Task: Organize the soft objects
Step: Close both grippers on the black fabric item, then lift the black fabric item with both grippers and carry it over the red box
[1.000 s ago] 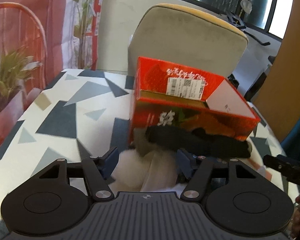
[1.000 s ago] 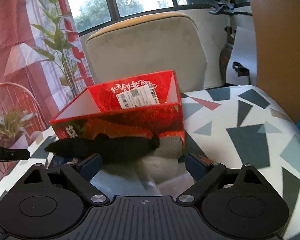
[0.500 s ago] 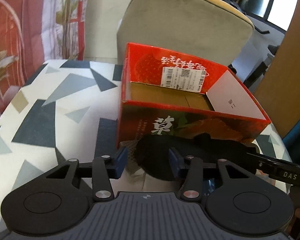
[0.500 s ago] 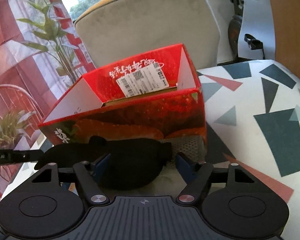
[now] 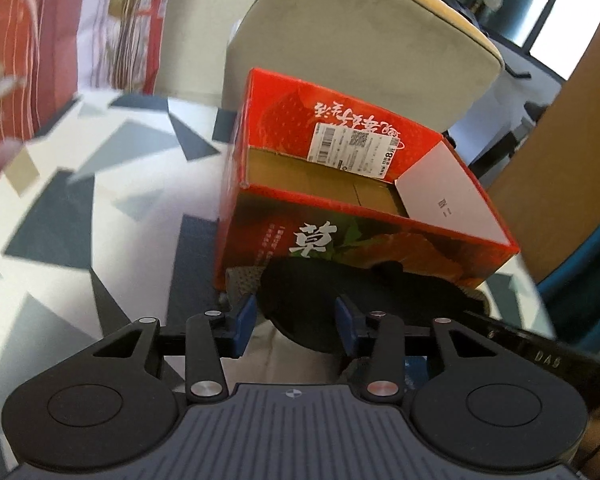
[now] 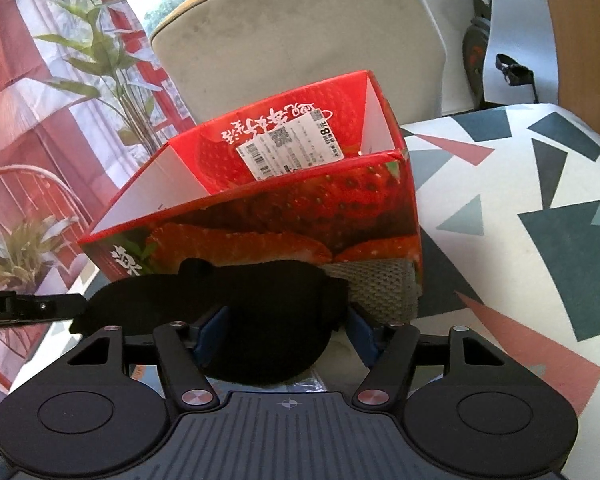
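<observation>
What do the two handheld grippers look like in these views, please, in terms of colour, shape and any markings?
Both match. The left gripper and the right gripper each have a ribbed dark grey body, black linkage arms with round discs and silver pivot screws, and blue finger pads. A small crosshair mark sits on each body. White lettering marks each gripper's side where it shows in the other's view. No sleeves or cables are visible.

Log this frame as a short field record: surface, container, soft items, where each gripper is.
surface: table with a triangle pattern
container: open red strawberry box, no soft item visible inside
soft items: black fabric piece in front of the box; grey knit piece against the box's base
left gripper: one end of the black fabric lies between its fingers
right gripper: closing, the other end of the black fabric between its fingers
behind: beige chair
</observation>
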Demonstrator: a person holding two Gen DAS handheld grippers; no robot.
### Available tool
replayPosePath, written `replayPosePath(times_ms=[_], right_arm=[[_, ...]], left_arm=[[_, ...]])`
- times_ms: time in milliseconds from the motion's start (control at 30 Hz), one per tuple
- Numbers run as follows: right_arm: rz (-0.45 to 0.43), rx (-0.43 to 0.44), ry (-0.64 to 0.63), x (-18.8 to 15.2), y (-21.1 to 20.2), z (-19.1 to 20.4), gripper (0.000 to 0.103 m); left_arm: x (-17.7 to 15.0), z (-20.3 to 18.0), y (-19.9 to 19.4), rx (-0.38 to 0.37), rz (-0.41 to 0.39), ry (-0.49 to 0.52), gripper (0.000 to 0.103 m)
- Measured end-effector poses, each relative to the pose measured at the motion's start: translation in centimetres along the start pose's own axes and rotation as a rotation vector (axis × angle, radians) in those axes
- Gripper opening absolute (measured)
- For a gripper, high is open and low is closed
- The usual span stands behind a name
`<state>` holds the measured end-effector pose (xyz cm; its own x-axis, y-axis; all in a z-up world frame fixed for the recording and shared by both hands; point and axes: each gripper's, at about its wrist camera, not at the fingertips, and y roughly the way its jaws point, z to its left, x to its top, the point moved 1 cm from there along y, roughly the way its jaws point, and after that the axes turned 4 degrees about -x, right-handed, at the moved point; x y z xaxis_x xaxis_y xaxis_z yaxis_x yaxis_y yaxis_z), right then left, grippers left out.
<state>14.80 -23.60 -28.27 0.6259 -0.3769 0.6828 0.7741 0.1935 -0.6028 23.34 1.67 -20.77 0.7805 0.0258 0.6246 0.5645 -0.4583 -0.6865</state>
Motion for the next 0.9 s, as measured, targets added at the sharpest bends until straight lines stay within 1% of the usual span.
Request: replayPosePath(times_ms=[100, 133, 300, 467, 533, 567, 600, 667, 700, 767, 800, 867, 900], right_arm=[[0.006, 0.01, 0.007, 0.1, 0.1, 0.0, 0.062], [0.008, 0.009, 0.008, 0.0, 0.3, 0.0, 0.063], [0.013, 0.014, 0.028, 0.0, 0.5, -0.3, 0.063], [0.03, 0.026, 0.068, 0.1, 0.8, -0.7, 0.066], [0.033, 0.028, 0.067, 0.2, 0.9, -0.6, 0.064], [0.035, 0.03, 0.06, 0.2, 0.9, -0.5, 0.059], [0.036, 0.03, 0.053, 0.3, 0.8, -0.3, 0.056], [0.031, 0.033, 0.05, 0.6, 0.3, -0.2, 0.043], [0.026, 0.036, 0.049, 0.7, 0.1, -0.3, 0.04], [0.014, 0.034, 0.039, 1.1, -0.5, -0.3, 0.029], [0.007, 0.035, 0.034, 1.2, -0.8, -0.4, 0.028], [-0.008, 0.043, 0.022, 1.7, -1.5, -0.3, 0.022], [-0.019, 0.047, 0.007, 1.9, -1.9, -0.1, 0.021]], left_arm=[[-0.2, -0.1, 0.9, -0.027, 0.021, -0.015, 0.054], [-0.3, -0.2, 1.1, -0.022, 0.019, -0.007, 0.055], [-0.3, -0.1, 1.9, -0.028, 0.026, -0.003, 0.055], [0.1, 0.3, 2.0, -0.03, 0.026, -0.009, 0.054], [0.1, 0.3, 2.1, -0.024, 0.026, 0.002, 0.049], [0.0, 0.2, 2.1, -0.019, 0.025, 0.012, 0.043], [0.1, -0.1, 2.0, -0.008, 0.02, 0.029, 0.041], [0.1, -0.3, 1.6, 0.001, 0.003, 0.058, 0.037], [0.2, -0.4, 1.4, 0.004, -0.006, 0.073, 0.034], [0.3, -0.7, 0.9, 0.013, -0.021, 0.099, 0.029], [0.3, -0.8, 0.6, 0.02, -0.028, 0.112, 0.026], [0.4, -1.1, 0.0, 0.025, -0.045, 0.14, 0.024], [0.4, -1.3, -0.4, 0.027, -0.056, 0.158, 0.022]])
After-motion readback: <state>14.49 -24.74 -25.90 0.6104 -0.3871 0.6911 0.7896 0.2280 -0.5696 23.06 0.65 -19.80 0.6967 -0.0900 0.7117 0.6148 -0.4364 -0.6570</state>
